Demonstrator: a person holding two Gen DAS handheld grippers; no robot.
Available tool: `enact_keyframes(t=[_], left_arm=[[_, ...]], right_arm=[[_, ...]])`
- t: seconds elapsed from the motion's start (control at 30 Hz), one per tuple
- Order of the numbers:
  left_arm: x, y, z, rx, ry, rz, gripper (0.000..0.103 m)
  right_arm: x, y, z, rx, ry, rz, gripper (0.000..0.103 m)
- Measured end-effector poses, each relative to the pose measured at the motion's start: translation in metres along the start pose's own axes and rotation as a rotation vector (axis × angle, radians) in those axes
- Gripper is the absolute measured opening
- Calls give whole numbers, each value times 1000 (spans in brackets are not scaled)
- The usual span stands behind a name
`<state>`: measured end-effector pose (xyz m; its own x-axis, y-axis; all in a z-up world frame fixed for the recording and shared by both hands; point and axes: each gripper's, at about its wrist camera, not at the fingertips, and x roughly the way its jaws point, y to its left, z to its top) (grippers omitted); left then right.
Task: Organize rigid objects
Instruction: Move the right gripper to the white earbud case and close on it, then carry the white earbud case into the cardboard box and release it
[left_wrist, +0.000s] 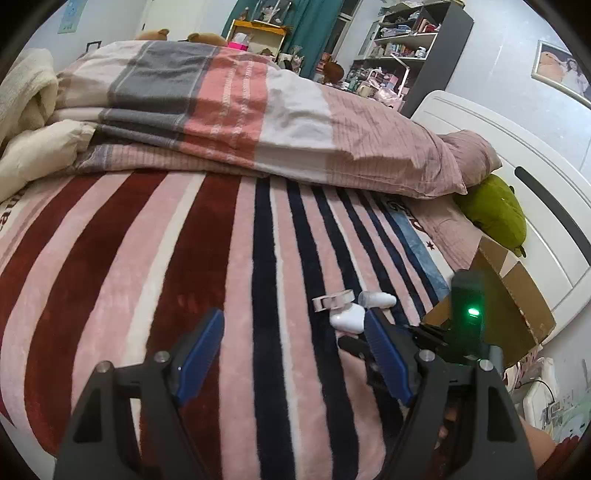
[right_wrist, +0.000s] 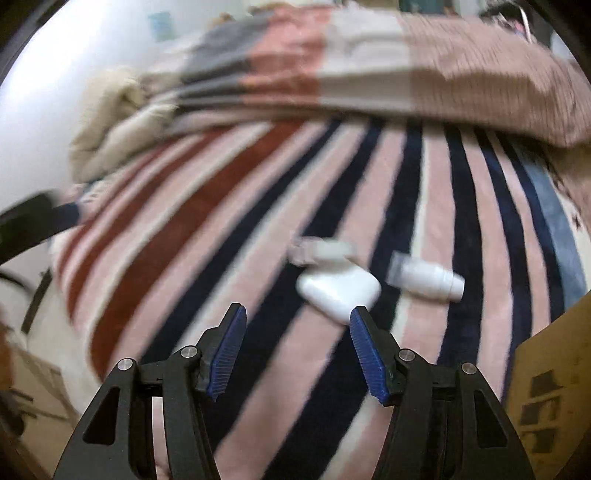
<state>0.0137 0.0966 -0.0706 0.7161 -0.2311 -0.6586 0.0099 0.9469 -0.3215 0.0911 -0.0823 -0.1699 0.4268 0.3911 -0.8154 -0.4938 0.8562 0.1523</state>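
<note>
Three small rigid objects lie together on the striped blanket (left_wrist: 229, 266): a white rounded case (right_wrist: 338, 290), a small white bottle (right_wrist: 424, 275) on its side, and a roll of clear tape (right_wrist: 319, 251). In the left wrist view the case (left_wrist: 345, 319), the bottle (left_wrist: 376, 299) and the tape (left_wrist: 332, 301) lie just beyond my right finger. My left gripper (left_wrist: 293, 321) is open and empty above the blanket. My right gripper (right_wrist: 297, 312) is open and empty, just short of the case. The right gripper's body (left_wrist: 465, 314) shows at the right of the left wrist view.
A cardboard box (left_wrist: 513, 302) stands open at the right, also at the right edge of the right wrist view (right_wrist: 550, 376). A folded quilt (left_wrist: 229, 110) and a pillow (left_wrist: 469, 155) fill the far side of the bed. A green plush toy (left_wrist: 495, 214) lies by the white headboard (left_wrist: 535, 177).
</note>
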Motion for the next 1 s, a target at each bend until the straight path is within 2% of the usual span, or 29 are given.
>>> enact_keyframes(t=[0.17,0.37,0.5,0.7,0.9,0.97,1.0], left_arm=[[-4,1,-3,-1,-1,6,75],[-6,-1,-2,5,-3,1,75],[-4,-7,-1,19,6,-6,75],[6,-26,-1,54,43,-48,75],[13,-61,5,102,68,-161,75],[14,-77,11,107,69,-241,74],[13,-82,12,111,64,-271,69]], right_arm=[[27,-8,2,8,-29,-66,55],[32,-8,4,28,-63,-91,54],[24,-2,-1,-12,-78,-103,53],[-7,8,-13,-98,-117,-49,53],[-64,20,-12,-151,-199,34,53],[-85,26,-8,-174,-235,50,53],[-97,28,-7,-189,-256,57,53]])
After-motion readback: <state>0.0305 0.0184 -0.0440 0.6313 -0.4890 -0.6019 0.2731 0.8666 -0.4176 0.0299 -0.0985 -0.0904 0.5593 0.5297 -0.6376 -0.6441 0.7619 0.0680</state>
